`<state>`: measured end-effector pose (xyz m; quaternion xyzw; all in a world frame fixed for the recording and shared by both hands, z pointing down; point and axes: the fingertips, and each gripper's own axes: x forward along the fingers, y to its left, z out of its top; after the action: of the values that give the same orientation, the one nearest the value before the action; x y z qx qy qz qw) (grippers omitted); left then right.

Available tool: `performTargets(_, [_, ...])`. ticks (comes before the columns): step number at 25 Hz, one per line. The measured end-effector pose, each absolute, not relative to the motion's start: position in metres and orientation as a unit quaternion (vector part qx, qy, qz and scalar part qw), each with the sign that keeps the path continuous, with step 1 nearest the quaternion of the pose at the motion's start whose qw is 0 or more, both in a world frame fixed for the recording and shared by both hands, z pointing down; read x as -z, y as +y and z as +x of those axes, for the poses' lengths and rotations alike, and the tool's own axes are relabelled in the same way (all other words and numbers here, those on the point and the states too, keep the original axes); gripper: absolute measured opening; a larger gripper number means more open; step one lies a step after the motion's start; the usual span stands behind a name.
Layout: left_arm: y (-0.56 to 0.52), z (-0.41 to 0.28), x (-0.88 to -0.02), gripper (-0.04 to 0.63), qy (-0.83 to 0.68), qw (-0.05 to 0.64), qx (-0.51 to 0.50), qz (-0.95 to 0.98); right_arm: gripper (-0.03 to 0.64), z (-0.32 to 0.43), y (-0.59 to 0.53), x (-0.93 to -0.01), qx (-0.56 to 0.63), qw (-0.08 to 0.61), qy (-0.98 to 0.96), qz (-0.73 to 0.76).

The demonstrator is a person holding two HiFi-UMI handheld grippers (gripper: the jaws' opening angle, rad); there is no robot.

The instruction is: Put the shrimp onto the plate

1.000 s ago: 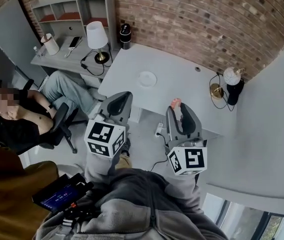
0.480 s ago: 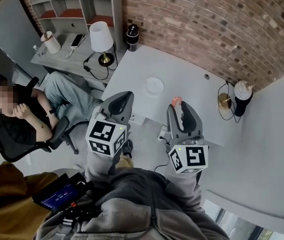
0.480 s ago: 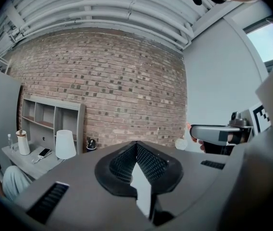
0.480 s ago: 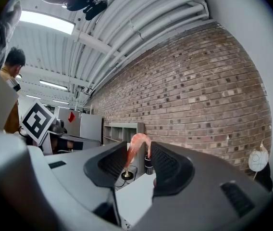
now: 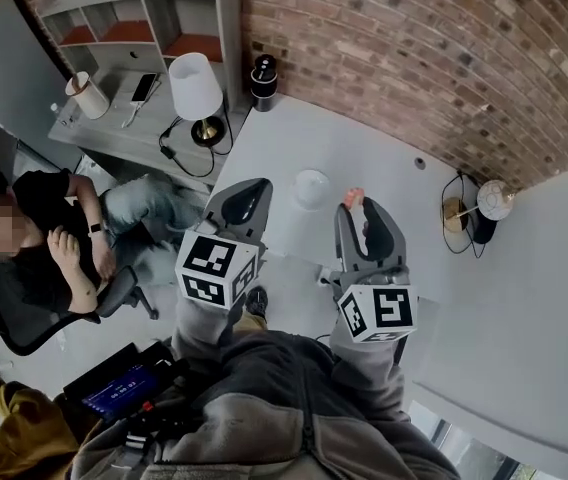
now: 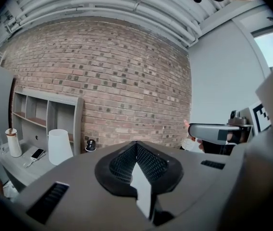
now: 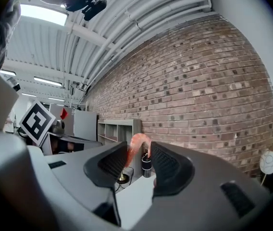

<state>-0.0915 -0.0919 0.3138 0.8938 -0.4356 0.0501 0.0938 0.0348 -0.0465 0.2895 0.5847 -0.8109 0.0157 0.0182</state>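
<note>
A small white plate (image 5: 311, 188) lies on the grey table (image 5: 384, 173), near its front edge. My right gripper (image 5: 356, 211) is shut on a pink curled shrimp (image 5: 353, 197), held just right of the plate and above the table edge. In the right gripper view the shrimp (image 7: 135, 146) arches up between the two dark pads of that gripper (image 7: 136, 161). My left gripper (image 5: 246, 200) hangs left of the plate, over the table's left edge. In its own view the left gripper (image 6: 137, 152) has its pads meeting with nothing between them.
A white-shaded lamp (image 5: 196, 86) and a black cylinder (image 5: 262, 76) stand at the table's far left corner. A globe lamp (image 5: 491, 203) with cables sits at the right. A person (image 5: 54, 238) sits in a chair at the left, beside a shelf desk (image 5: 124, 78). A brick wall runs behind.
Both grippers have come closer to the table; the plate now lies between their tips. The shrimp stays in the right gripper. The seated person has shifted in the chair.
</note>
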Motion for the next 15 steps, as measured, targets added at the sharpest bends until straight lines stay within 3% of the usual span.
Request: performTargets(15, [-0.144,-0.085,-0.343,0.005,-0.404,0.14,-0.055,0.902,0.152,0.035,-0.088,-0.311,-0.041,0.062,-0.79,0.609])
